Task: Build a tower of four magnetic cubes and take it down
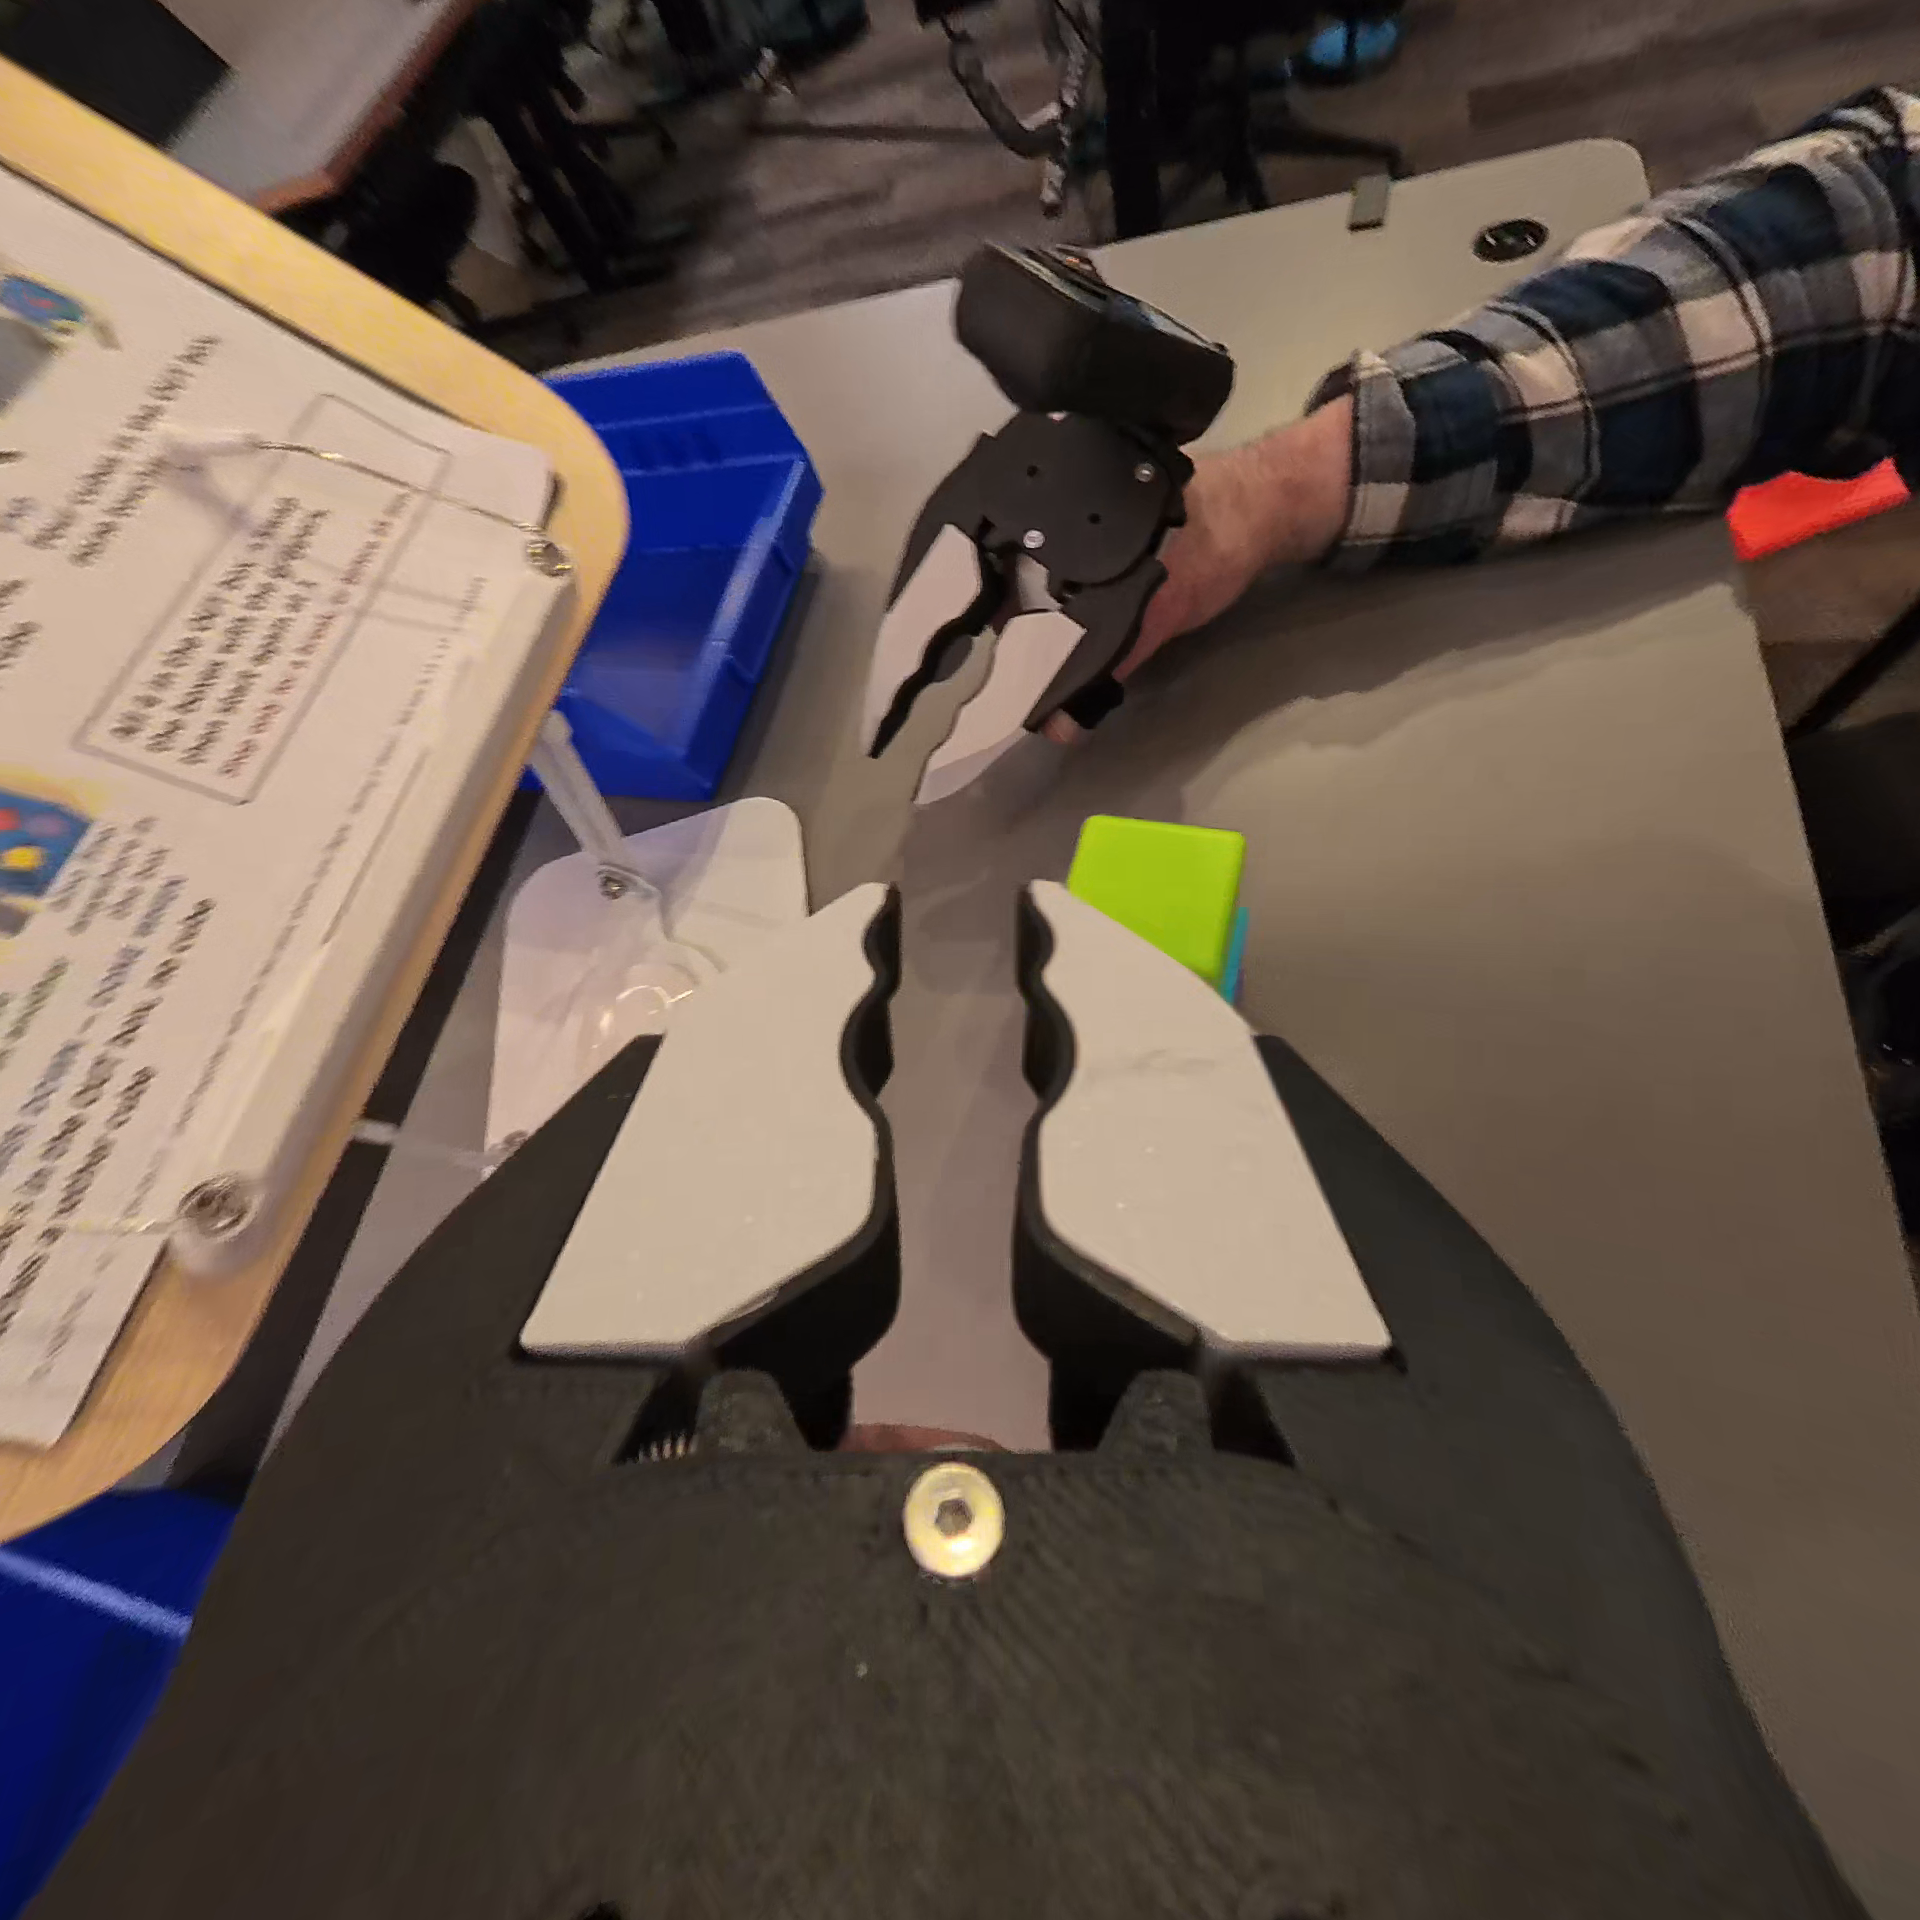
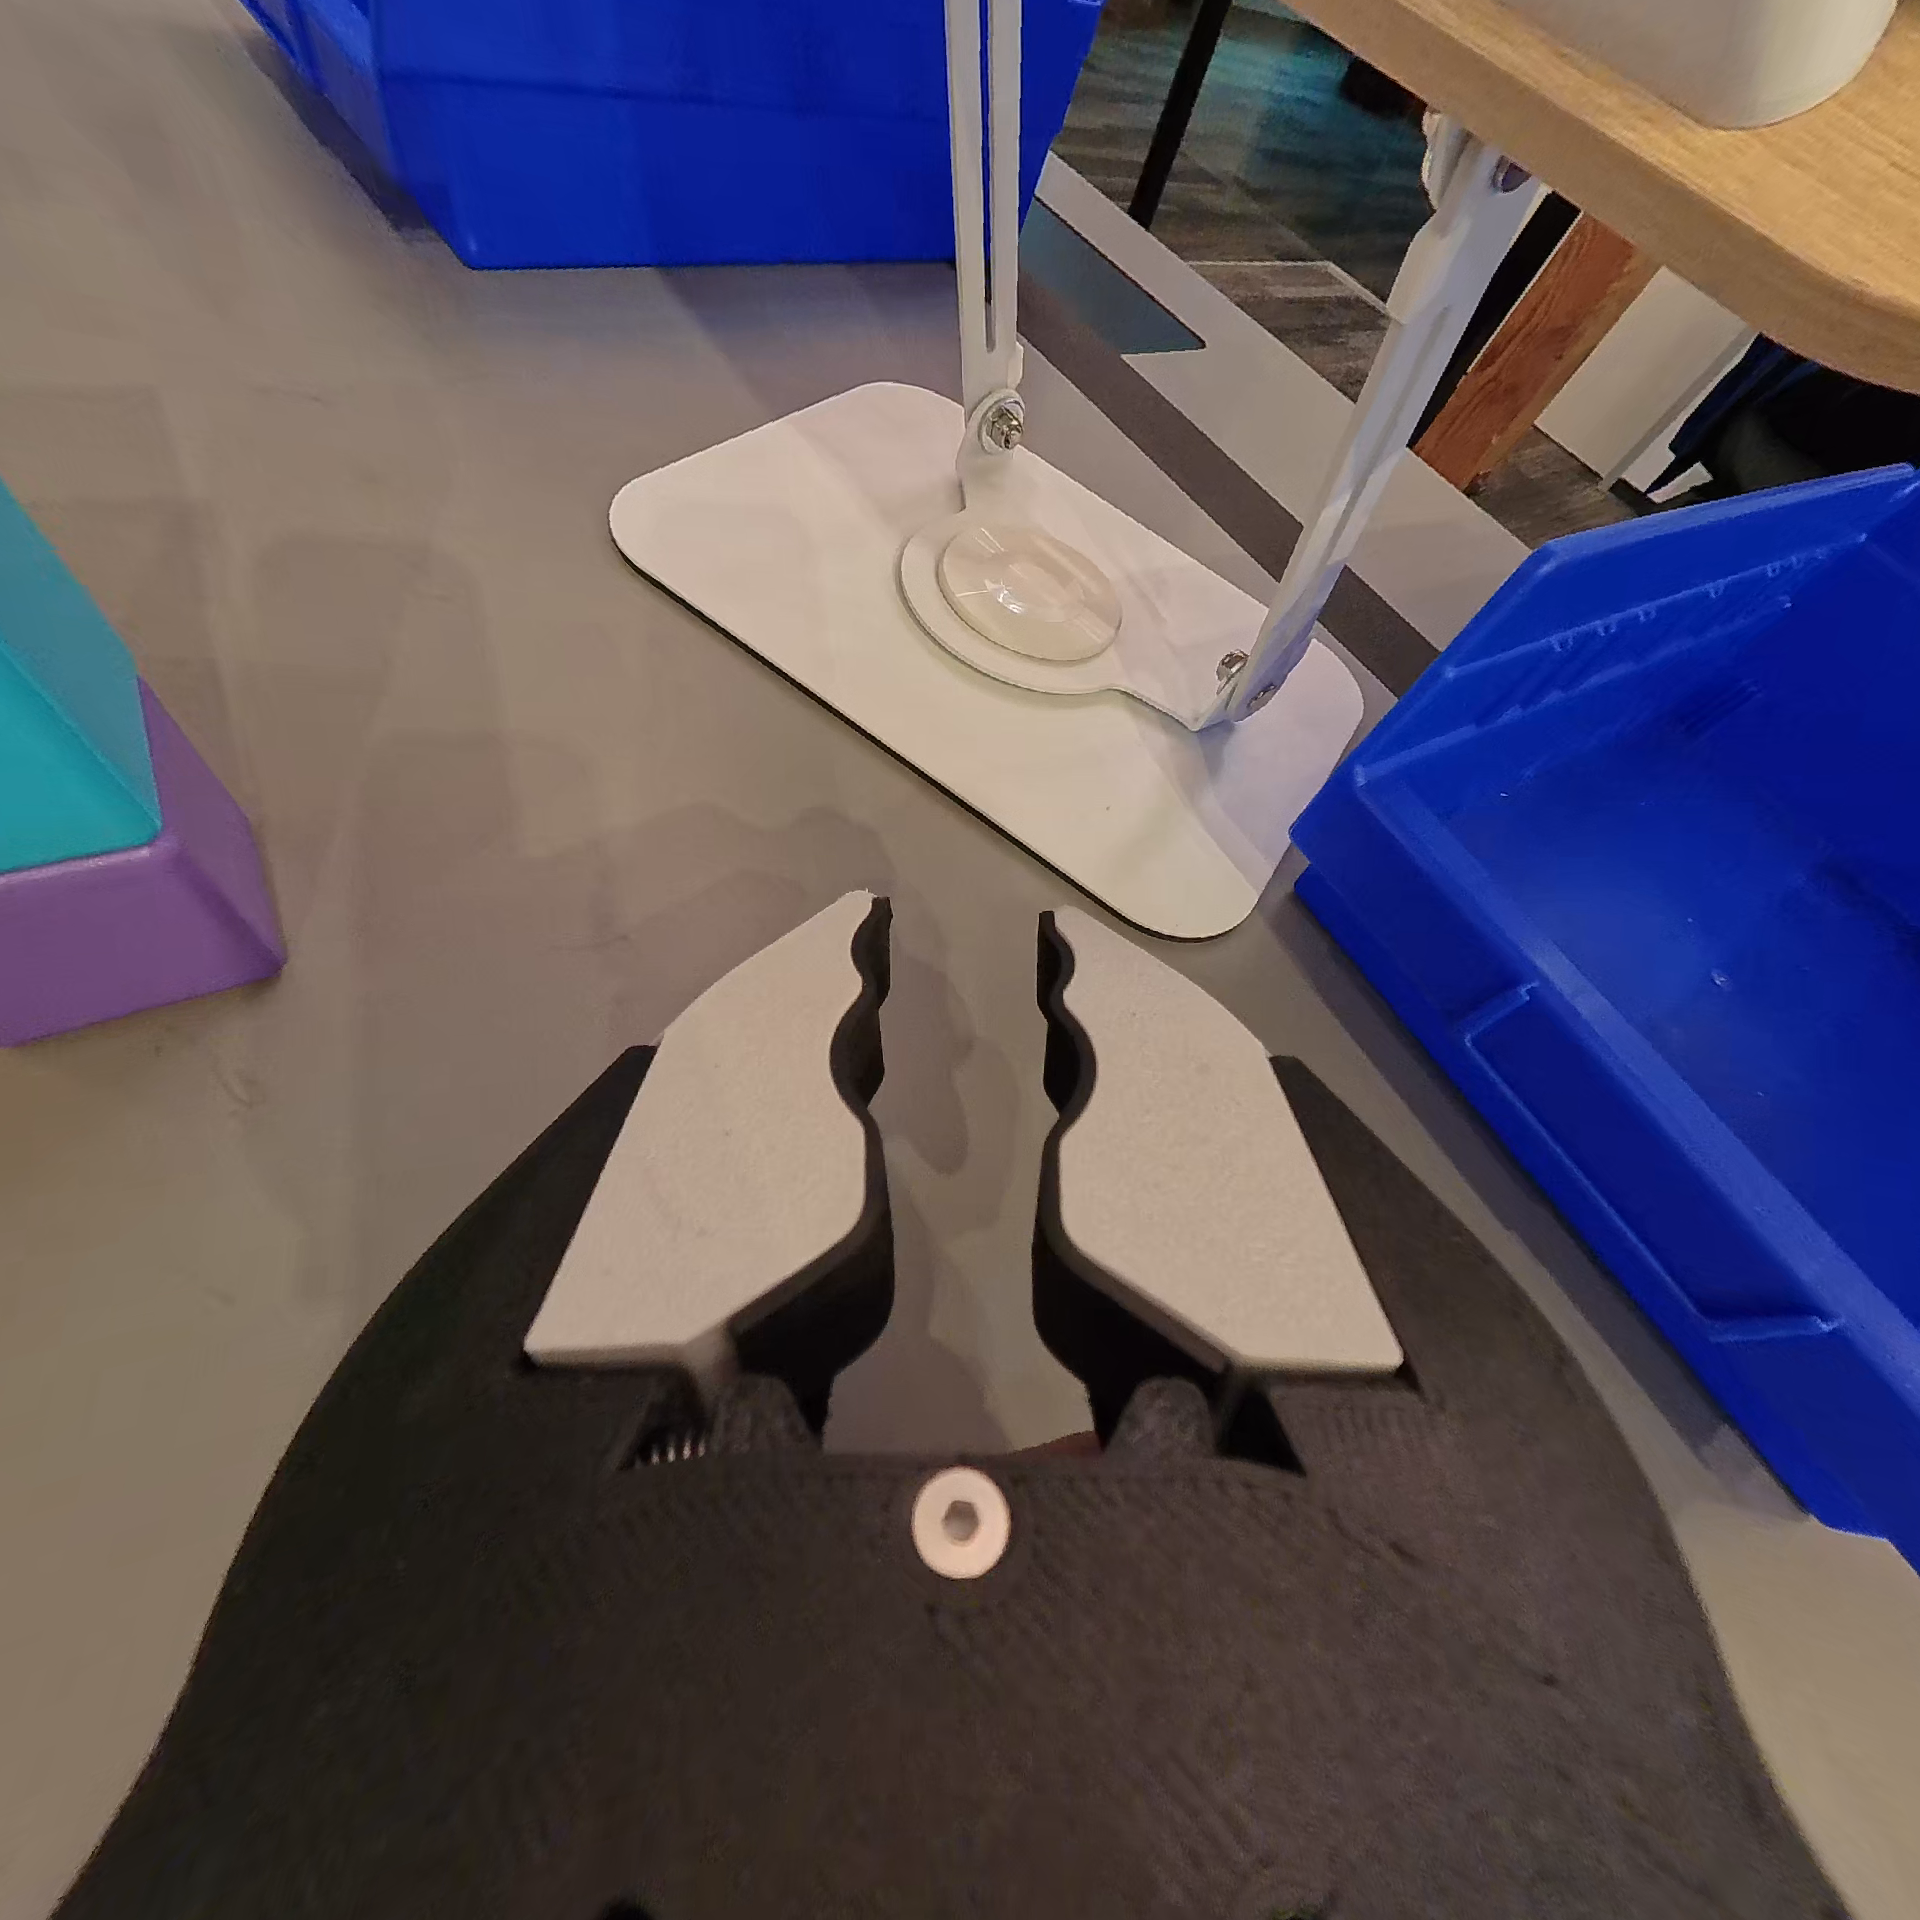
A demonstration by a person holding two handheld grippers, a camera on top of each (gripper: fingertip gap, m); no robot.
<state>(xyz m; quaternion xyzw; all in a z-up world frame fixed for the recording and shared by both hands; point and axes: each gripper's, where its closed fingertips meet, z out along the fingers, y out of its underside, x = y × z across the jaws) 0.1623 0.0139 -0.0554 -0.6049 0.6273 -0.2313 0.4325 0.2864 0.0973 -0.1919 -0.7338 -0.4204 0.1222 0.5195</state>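
Left wrist view, left to right. A wooden board (image 1: 343, 343) carrying a printed instruction sheet (image 1: 260, 665) fills the left edge, held above the grey table (image 1: 1455, 935) on a white stand whose base plate (image 1: 582, 935) lies just left of your left gripper (image 1: 958, 902). Behind the board sits a blue bin (image 1: 707, 582). Your left gripper hangs over bare tabletop with its fingers (image 1: 758, 1091) parted by a narrow gap, nothing between them. Beyond its tips your right gripper (image 1: 899, 774) points down toward the table, jaws slightly apart and empty, held by a hand (image 1: 1216, 540) in a plaid sleeve (image 1: 1621, 343). The lime-green cube (image 1: 1158, 894) stands just beside and beyond the right fingertip of your left gripper, apart from it; a sliver of teal cube (image 1: 1234, 961) shows under its right edge. An orange-red object (image 1: 1808, 509) lies at the far right.

Right wrist view, left to right. The teal cube (image 2: 62, 707) rests on a purple cube (image 2: 145, 904) at the left edge, well to the left of your right gripper (image 2: 964, 914) and not touching it; the upper part of the stack is cut off. Your right gripper is spread a little over empty table (image 2: 436, 582), gripping nothing. Ahead of it lies the white stand base (image 2: 810, 582) with its two struts (image 2: 982, 208); one blue bin (image 2: 686, 135) stands behind, another (image 2: 1621, 904) close on the right.
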